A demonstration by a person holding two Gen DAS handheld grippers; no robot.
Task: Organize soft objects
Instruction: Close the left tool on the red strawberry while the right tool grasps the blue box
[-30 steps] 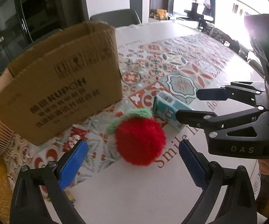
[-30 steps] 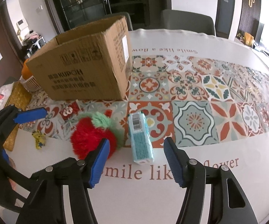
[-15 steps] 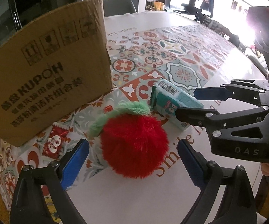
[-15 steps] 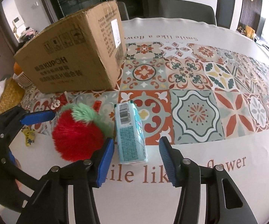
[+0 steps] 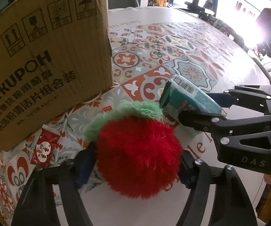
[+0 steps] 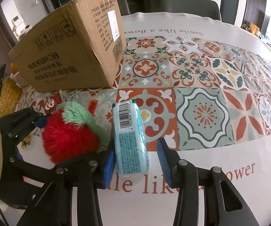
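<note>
A fluffy red plush ball with a green top (image 5: 137, 154) lies on the patterned tablecloth; it also shows in the right wrist view (image 6: 69, 133). My left gripper (image 5: 133, 167) has its blue pads against both sides of the plush. A teal tissue pack (image 6: 129, 137) lies just right of the plush, also visible in the left wrist view (image 5: 186, 98). My right gripper (image 6: 135, 160) straddles the pack's near end, its left pad touching the pack and its right pad a small gap away. A KUPOH cardboard box (image 6: 69, 47) stands behind them.
A red paper packet (image 5: 43, 148) lies by the box's near corner. A small yellow toy (image 6: 25, 141) lies on the table at the left. A woven mat (image 6: 9, 98) and a white basket with oranges sit left of the box. Chairs stand at the table's far edge.
Both grippers moved forward and down. The left gripper closed its jaws from wide open onto the plush. The right gripper narrowed around the tissue pack.
</note>
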